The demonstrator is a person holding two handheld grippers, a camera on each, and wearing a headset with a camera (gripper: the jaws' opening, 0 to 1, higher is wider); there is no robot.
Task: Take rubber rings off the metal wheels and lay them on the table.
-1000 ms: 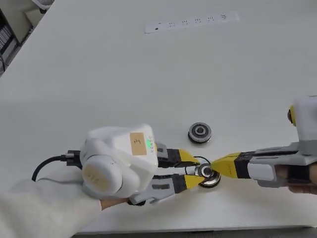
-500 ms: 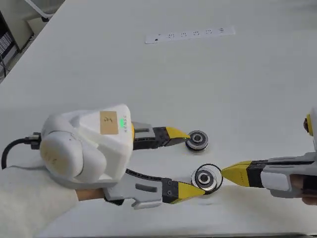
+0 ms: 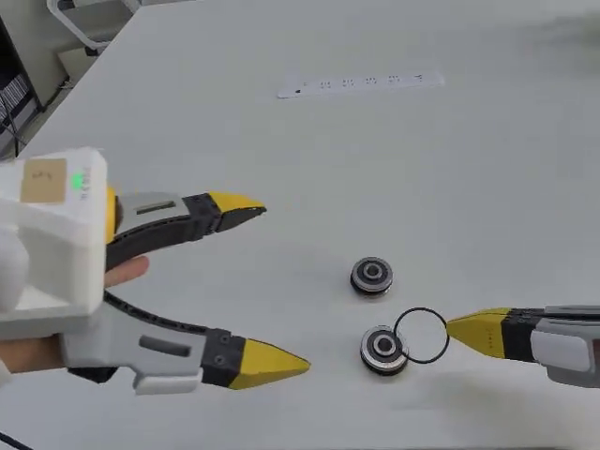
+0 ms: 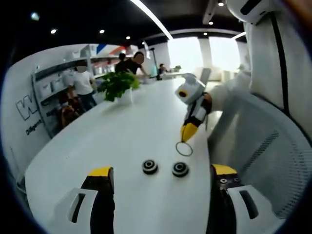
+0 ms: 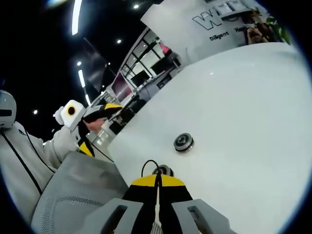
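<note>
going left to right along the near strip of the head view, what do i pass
left gripper → near metal wheel → rubber ring → right gripper. The farther wheel overlaps the near one sideways, so it is left out.

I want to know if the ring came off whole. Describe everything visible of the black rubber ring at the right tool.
The rubber ring is a thin black hoop, round and unbroken, free of the metal wheel beside it, whose edge it seems to overlap in the head view. The shut right tool pinches its rim at the tip. Whether it touches the table is unclear.
</note>
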